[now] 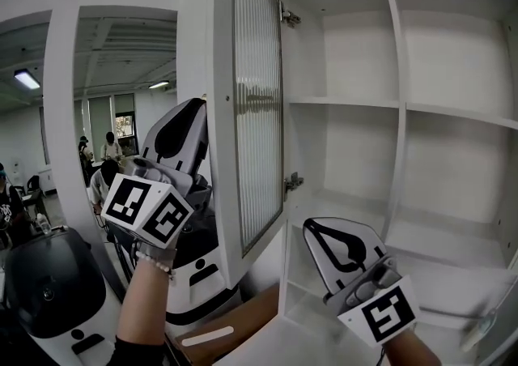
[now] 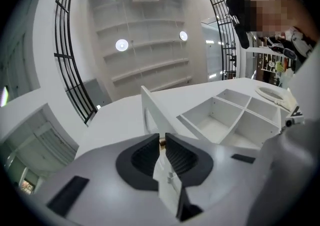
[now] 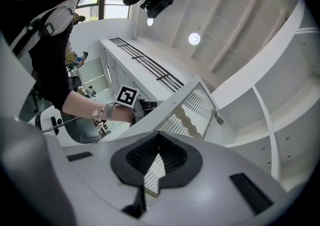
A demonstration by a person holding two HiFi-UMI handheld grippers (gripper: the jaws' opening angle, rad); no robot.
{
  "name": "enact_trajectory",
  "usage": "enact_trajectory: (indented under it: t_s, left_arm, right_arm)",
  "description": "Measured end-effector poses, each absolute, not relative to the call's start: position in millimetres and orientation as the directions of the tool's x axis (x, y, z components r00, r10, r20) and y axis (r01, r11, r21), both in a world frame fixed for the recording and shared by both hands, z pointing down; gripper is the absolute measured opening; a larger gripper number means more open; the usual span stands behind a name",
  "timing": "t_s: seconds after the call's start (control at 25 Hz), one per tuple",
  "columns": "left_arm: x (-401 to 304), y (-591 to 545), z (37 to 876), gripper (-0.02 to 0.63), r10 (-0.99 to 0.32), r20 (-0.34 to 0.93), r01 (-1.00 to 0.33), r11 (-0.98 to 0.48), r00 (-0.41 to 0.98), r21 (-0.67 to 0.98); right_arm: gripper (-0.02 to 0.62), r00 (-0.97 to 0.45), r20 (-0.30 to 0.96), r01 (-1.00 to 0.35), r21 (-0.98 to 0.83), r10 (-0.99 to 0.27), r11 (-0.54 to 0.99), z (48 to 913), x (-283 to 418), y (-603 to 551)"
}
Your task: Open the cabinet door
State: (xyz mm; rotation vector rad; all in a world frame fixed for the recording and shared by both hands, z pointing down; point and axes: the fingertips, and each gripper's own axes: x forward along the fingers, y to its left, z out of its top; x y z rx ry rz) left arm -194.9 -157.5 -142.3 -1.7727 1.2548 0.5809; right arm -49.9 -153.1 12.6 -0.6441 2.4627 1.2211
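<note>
Pinching the cabinet door [image 1: 257,105], left gripper [image 2: 162,142] sits near a machine [image 1: 202,271]; right gripper [image 3: 160,135] closed.

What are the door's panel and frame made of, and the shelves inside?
Door panel: likely reeded translucent glass or acrylic; vertical ribs, blurred shapes showing through. Door frame: smooth matte white, probably painted wood or laminate. Shelves: same flat white board, by the look.

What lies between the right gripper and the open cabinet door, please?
Nothing: in the right gripper view the right gripper looks straight at the cabinet door, with only open air between.
</note>
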Motion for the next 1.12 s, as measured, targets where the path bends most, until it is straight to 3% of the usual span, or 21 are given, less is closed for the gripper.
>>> enact_trajectory:
  t_s: [0.24, 0.72, 1.12]
  left_arm:
    - [-230, -168, -141, -0.009, -0.556, -0.770, -0.936, -0.043, 0.313, -0.349]
    - [-279, -186, -128, -0.009, -0.606, -0.747, -0.937, 0.009, 0.273, -0.349]
    - [-278, -180, -106, -0.009, -0.647, -0.717, -0.920, 0.063, 0.258, -0.388]
  right_arm:
    - [-0.002, -0.853, -0.457, -0.515, 0.662, -0.251, 0.544, 18, -63, -159]
    - [-0.002, -0.858, -0.448, -0.508, 0.659, -0.253, 0.555, 25, -90, -171]
    - [-0.002, -0.858, -0.437, -0.508, 0.637, -0.271, 0.580, 33, -95, -177]
